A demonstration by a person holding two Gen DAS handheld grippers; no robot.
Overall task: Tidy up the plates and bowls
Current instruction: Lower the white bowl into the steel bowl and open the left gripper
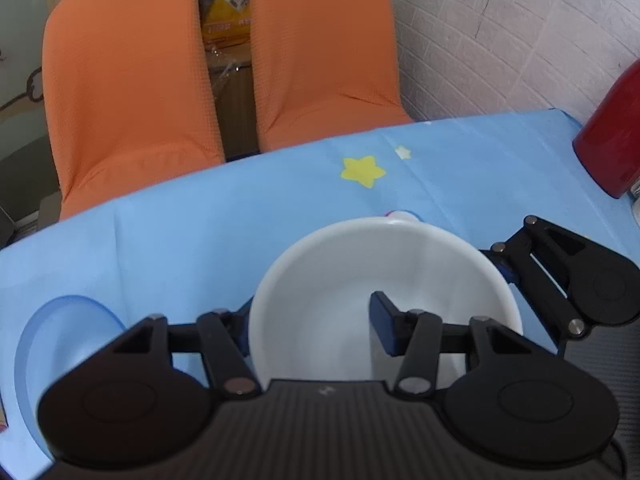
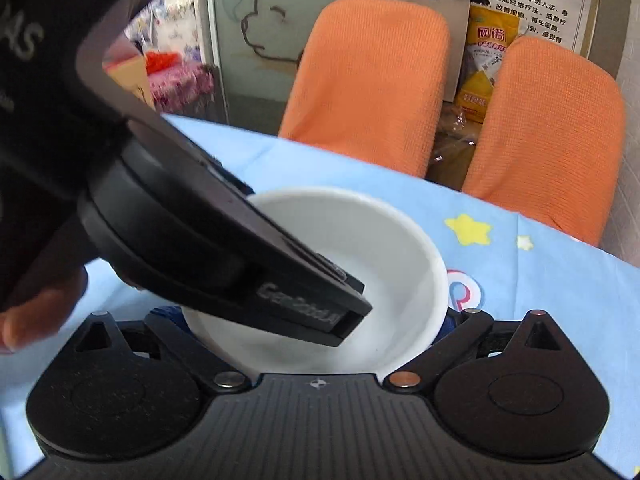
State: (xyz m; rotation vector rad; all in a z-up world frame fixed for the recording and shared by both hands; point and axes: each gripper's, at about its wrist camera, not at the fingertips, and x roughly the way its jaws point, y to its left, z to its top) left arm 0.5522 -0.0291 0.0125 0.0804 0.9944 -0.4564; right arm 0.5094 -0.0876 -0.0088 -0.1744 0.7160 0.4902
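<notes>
Bowl: round white plastic bowl (image 1: 332, 280) sits upright on the counter (image 1: 200, 220), right in the middle of the action, with both tools crowding it.
Counter: covered by a light-blue cloth; a printed yellow star (image 1: 363, 170) lies beyond the bowl's far rim.
Left tongs: the left tongs (image 1: 312, 320) straddle the bowl's left wall. One finger is outside the rim, and the other pad (image 1: 382, 320) hangs inside the bowl, clear of the wall. They are apart and grip nothing.
Left tongs, other view: the right wrist camera catches them slanting down over the bowl's left rim, tip dipping into the hollow.
Right tongs: the right tongs (image 2: 308, 316) are spread wide, with the near part of the bowl between the two fingers and one finger just beside each flank. I cannot tell whether the pads actually press on the bowl.
Right tongs, other view: from the left wrist camera, one black linkage reaches the bowl's right rim.
Plate: a translucent blue round plate (image 1: 60, 340) lies flat on the cloth, to the left of the bowl and apart from it.
Canister: a red cylindrical container (image 1: 612, 132) stands upright, well off to the bowl's right.
Chairs: two orange fabric-covered chairs (image 1: 124, 80) stand side by side beyond the bowl, at the counter's far edge.
Hand: a bare thumb (image 2: 36, 312) shows left of the bowl, under the left tool's body.
</notes>
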